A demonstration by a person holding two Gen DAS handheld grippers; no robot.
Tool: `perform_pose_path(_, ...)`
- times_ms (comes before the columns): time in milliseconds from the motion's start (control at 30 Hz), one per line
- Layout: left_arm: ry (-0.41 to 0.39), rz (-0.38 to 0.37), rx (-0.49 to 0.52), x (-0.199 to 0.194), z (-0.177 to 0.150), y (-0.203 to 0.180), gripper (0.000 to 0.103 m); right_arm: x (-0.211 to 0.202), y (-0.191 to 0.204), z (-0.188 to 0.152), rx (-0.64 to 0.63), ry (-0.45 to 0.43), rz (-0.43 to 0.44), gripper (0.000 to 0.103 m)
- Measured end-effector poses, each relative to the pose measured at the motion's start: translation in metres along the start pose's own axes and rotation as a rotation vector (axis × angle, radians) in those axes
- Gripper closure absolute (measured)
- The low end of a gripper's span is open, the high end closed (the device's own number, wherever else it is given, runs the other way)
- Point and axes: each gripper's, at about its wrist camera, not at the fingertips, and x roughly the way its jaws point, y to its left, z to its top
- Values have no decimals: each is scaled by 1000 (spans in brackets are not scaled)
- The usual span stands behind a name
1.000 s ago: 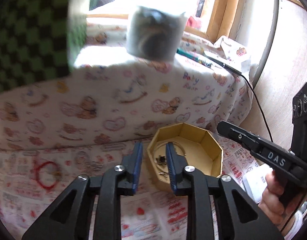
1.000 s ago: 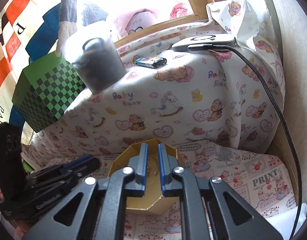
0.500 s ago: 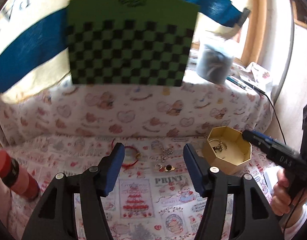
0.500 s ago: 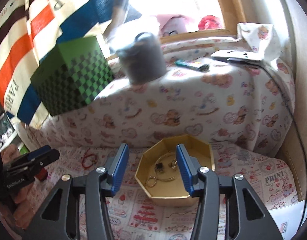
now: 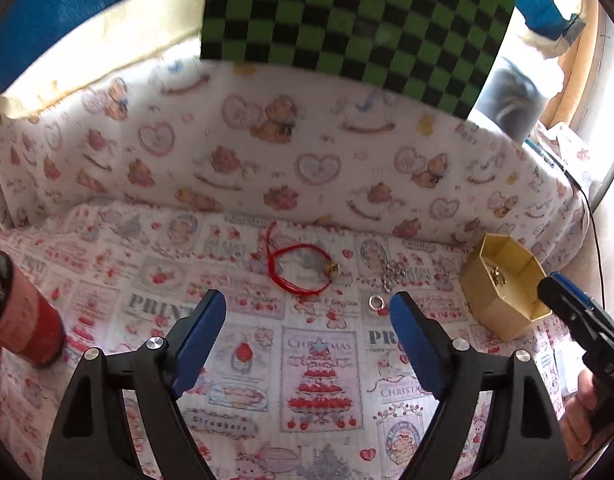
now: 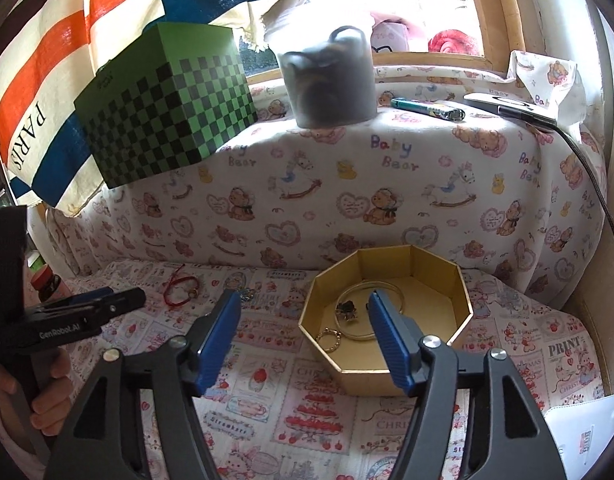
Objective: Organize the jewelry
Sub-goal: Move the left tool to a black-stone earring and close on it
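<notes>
Printed cloth (image 5: pixel 319 364) covers the desk; a green checkered box (image 6: pixel 167 108) stands behind by the window. I see both grippers' fingers spread wide, holding nothing: left gripper (image 5: pixel 307 336) just short of the red bracelet (image 5: pixel 299 272) and ring (image 5: pixel 376 302); right gripper (image 6: pixel 307 336) beside the gold box (image 6: pixel 439 280) holding jewelry.

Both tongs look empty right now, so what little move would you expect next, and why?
Probably the left tongs ease forward and down onto the small silver ring. They are open and empty, and the ring lies on the printed cloth just ahead of them, outside the gold octagonal box that already holds some jewelry.
</notes>
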Motion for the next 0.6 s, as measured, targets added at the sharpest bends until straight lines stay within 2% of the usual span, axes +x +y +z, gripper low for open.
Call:
perform_pose_path(200, -15, 24, 28, 3, -4, -5, 20, 1, 2, -1, -5, 0, -12, 38)
perform_pose_path(433, -21, -7, 67, 7, -7, -15, 20, -2, -3, 2, 20, -4, -27, 37)
perform_pose_path(500, -24, -22, 84, 8, -8, -22, 26, -1, -5, 2, 28, -2, -29, 37)
perform_pose_path(567, 5, -55, 71, 10, -5, -26, 42, -1, -6, 2, 31, -5, -37, 37)
perform_pose_path(600, 22, -83, 58, 11, -3, -27, 45, -1, -7, 3, 33, -7, -43, 37)
